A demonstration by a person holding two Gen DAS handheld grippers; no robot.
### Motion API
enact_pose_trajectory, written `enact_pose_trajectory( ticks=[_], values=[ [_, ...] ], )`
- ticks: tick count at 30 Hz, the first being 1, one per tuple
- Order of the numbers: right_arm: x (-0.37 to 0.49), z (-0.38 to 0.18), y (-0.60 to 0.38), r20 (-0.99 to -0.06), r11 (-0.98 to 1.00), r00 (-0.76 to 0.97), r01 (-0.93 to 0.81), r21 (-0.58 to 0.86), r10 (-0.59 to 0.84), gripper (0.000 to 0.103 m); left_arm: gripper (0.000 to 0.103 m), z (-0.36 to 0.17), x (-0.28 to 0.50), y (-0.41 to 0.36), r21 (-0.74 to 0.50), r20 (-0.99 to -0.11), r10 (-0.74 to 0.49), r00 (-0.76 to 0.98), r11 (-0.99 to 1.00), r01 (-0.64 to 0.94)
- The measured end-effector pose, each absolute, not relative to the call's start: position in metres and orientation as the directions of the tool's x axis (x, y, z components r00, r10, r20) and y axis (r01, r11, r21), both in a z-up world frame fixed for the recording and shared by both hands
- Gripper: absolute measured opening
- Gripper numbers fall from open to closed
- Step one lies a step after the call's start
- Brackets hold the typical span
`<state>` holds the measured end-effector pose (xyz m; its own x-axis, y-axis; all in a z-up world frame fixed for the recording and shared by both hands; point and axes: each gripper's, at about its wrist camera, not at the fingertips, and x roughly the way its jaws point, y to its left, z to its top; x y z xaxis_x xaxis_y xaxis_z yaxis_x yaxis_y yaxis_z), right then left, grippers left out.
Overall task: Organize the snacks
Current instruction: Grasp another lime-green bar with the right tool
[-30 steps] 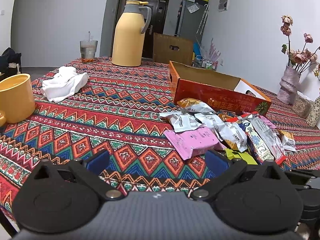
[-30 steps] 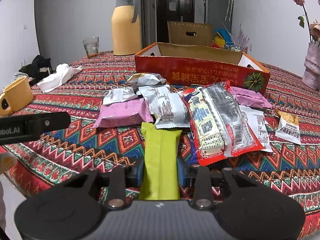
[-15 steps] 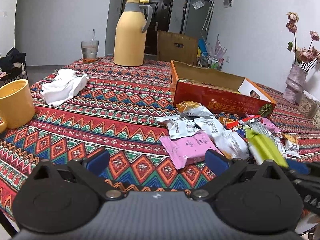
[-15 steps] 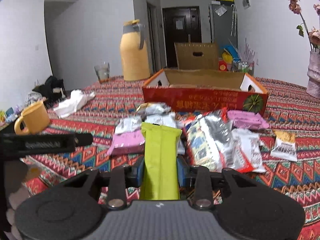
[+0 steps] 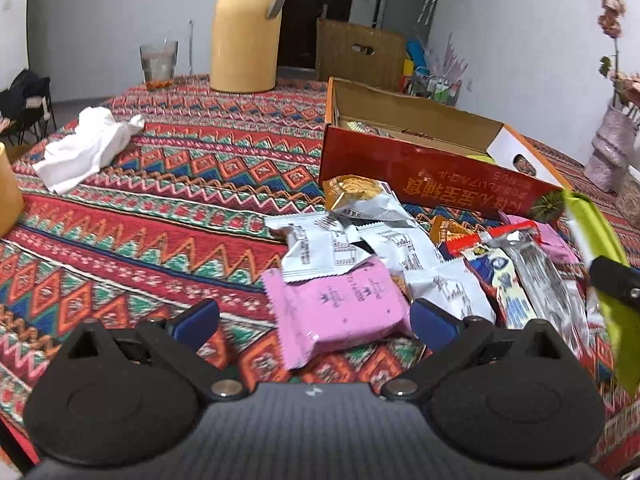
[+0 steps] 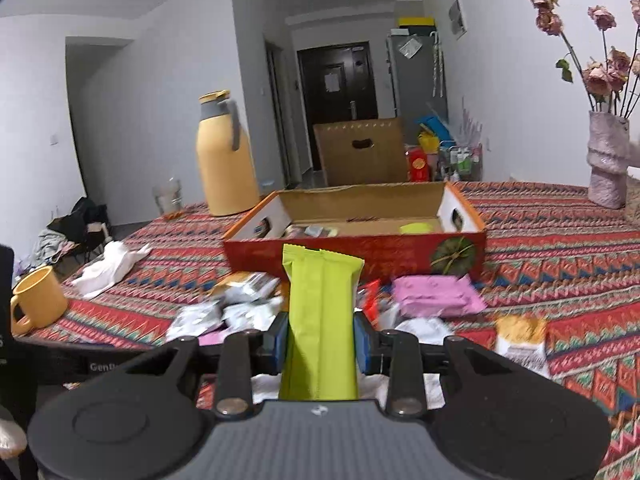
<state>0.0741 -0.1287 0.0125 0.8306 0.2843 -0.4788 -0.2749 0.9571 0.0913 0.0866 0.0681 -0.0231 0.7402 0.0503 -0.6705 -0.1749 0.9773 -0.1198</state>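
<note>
My right gripper (image 6: 320,342) is shut on a lime-green snack packet (image 6: 320,312) and holds it in the air above the snack pile, in front of the open red cardboard box (image 6: 360,250). The packet also shows at the right edge of the left wrist view (image 5: 596,236). My left gripper (image 5: 314,322) is open and empty, low over the tablecloth, with a pink packet (image 5: 340,308) between its fingers' line. White, red and orange packets (image 5: 400,240) lie in a heap before the box (image 5: 432,172). Several snacks lie inside the box.
A yellow thermos (image 5: 246,36), a glass (image 5: 158,60) and a crumpled white cloth (image 5: 88,148) stand on the patterned tablecloth at the left. A yellow mug (image 6: 38,300) sits near the left edge. A vase of dried flowers (image 6: 606,164) stands at the far right.
My right gripper has lifted the green packet off the table and carried it up toward the box. My left gripper has moved forward toward the pink packet, still open.
</note>
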Motion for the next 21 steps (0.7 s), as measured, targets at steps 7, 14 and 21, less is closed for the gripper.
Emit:
enact_pose_trajectory(
  ticks=[7,14,21],
  values=[
    [0.100,0.010,-0.159,-0.455,0.968,0.855,-0.225,0.109,0.250,0.032,0.103,-0.035,0.116,0.056,-0.082,-0.715,0.112,0.690,0.967,-0.241],
    [0.118,-0.001,-0.183,-0.467,0.968,0.849,-0.195,0.156,0.246,0.032,0.103,-0.041,0.131,0.053,-0.059,-0.731,0.162,0.663,0.953,-0.297],
    [0.121,-0.011,-0.193,-0.481,0.960,0.833,-0.205,0.190,0.273,0.032,0.090,-0.041,0.126,0.048,-0.059,-0.726,0.146,0.672,0.960,-0.273]
  ],
)
